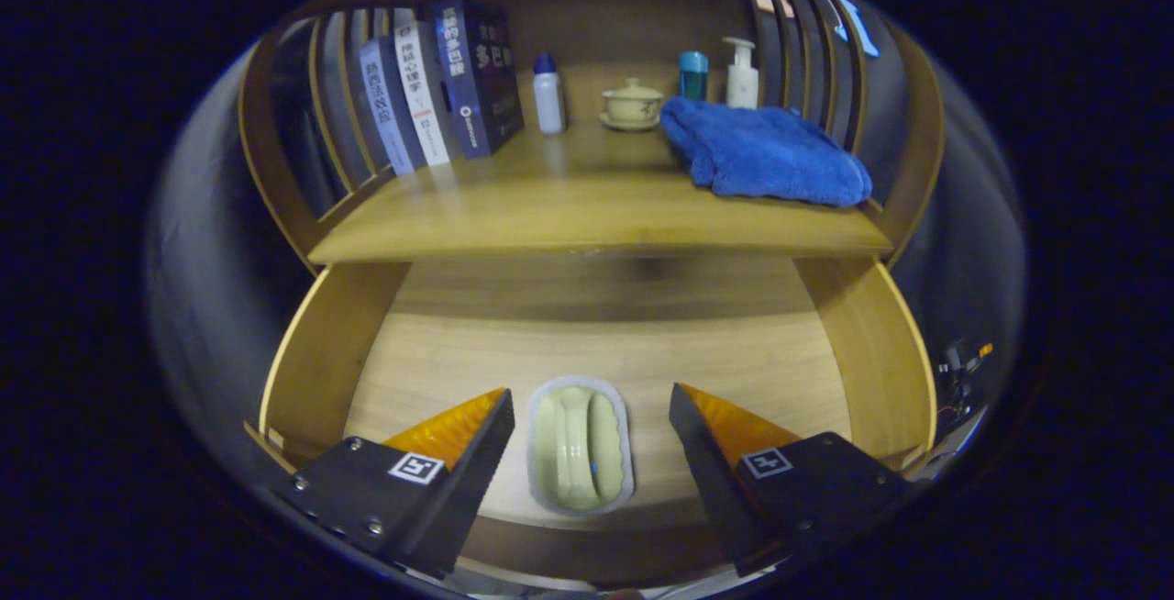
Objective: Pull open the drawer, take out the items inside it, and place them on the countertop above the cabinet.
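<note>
The wooden drawer (pixel 321 371) is pulled open below the countertop (pixel 587 205). On the drawer's floor, near its front, lies a pale green oval item with a light grey rim (pixel 580 446). My gripper (pixel 592 416) hovers over the drawer with its jaws wide apart. The pale green item sits between the two orange-faced black fingers (pixel 459 430), with a gap on each side and no contact.
On the countertop stand several books (pixel 440 86) at the left, a small white bottle (pixel 548 95), a lidded ceramic cup (pixel 631 105), a teal bottle (pixel 693 75), a pump bottle (pixel 741 72) and a folded blue towel (pixel 766 155) at the right. Slatted rails (pixel 807 50) flank both sides.
</note>
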Available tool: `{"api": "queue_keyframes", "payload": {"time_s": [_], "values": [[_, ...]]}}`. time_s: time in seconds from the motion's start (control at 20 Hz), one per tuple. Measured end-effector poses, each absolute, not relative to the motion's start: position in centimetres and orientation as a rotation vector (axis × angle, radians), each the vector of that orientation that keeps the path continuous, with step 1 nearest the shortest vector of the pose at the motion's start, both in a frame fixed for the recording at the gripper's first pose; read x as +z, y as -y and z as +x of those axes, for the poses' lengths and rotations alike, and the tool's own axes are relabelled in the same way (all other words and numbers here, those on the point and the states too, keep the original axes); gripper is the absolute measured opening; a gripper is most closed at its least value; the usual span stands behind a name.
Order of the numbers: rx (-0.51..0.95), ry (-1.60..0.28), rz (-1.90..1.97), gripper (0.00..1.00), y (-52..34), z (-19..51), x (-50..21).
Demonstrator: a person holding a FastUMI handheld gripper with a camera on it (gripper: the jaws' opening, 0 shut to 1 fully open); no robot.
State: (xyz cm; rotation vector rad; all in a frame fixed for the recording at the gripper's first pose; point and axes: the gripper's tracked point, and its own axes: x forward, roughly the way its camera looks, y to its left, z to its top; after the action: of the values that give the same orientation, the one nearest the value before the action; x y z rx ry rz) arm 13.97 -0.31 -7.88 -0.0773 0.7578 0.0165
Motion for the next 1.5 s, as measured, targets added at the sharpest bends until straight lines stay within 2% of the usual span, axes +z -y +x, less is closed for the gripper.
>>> {"api": "queue_keyframes", "payload": {"time_s": [0.1, 0.25, 0.35, 0.5, 1.15, 1.5], "values": [[0.018, -0.778, -0.067, 0.99, 0.5, 14.5, -8.4], [0.038, -0.851, -0.068, 0.61, 0.4, 14.1, -9.9], [0.083, -0.903, -0.069, 0.63, -0.8, 13.7, -11.6], [0.111, -0.908, -0.068, 0.18, -1.4, 12.8, -11.7], [0.168, -0.498, 0.09, 0.18, -2.7, 15.1, 7.2], [0.146, -0.327, 0.012, 0.18, -2.3, 20.9, 9.4]]}}
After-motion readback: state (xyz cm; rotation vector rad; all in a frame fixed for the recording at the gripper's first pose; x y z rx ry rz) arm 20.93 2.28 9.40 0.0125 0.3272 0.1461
